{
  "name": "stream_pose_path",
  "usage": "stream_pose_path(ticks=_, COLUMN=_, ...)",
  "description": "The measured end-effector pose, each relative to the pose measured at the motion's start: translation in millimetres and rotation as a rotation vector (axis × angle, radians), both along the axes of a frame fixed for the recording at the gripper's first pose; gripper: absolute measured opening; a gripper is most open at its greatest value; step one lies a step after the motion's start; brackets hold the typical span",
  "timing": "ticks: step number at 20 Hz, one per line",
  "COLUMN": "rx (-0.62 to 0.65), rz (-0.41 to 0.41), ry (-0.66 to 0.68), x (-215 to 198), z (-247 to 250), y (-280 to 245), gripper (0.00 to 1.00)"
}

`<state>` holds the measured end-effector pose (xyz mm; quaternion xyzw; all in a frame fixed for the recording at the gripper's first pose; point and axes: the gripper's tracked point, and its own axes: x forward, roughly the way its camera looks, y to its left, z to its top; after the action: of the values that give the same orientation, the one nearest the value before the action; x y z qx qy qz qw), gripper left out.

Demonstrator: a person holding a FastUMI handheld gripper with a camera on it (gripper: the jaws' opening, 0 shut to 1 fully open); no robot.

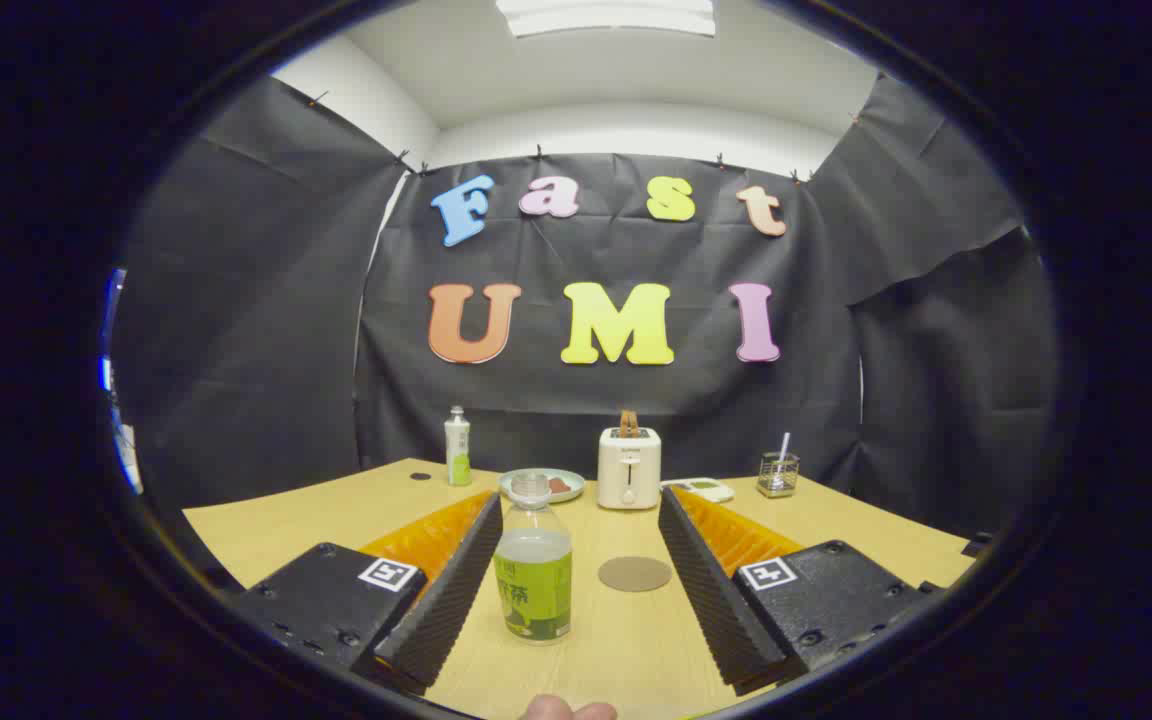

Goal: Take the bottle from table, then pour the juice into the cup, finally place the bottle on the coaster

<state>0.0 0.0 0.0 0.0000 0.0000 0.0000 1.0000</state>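
Nearest: a fingertip or two of the person's hand [568, 710], low between the two fingers.

Claw [578, 560]: fingers spread wide apart, gripping nothing. The bottle [533, 565] stands upright on the desk [636, 650] between them, much closer to the left finger than to the right; whether it touches the left finger I cannot tell. The right finger is well apart from it. The cap looks to be off, neck open, but this is small and not certain. Pale liquid fills it to about the shoulder; green label below.

Coaster [634, 573]: flat brown disc on the desk, just right of the bottle, also between the fingers, bare.

Beyond the fingers: a plate [542, 484] with something reddish on it, directly behind the bottle. A toaster [629, 467] to its right with something sticking up from the slot. A second bottle [457, 447] farther left, near the back edge. A small white device [701, 489] and a wire holder [778, 474] to the right of the toaster. No cup identified with certainty.

Step in hand, by judgement: the first one, taking the bottle. Pouring not started; coaster unoccupied.

Next move calls for: centre the claw on the bottle by shifting left, then close both fingers on the labelled body below the shoulder. Risk: an off-centre close would shove the bottle sideways and, if the neck is open, spill.
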Motion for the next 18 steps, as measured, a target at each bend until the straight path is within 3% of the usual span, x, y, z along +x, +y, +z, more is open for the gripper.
stream_pose_path(ticks=8, rx=-0.041, rz=0.002, ry=0.025, x=-21, z=-5, y=15, gripper=1.00)
stream_pose_path(ticks=18, rx=-0.007, rz=0.008, ry=0.060, x=-16, z=-12, y=17, gripper=1.00)
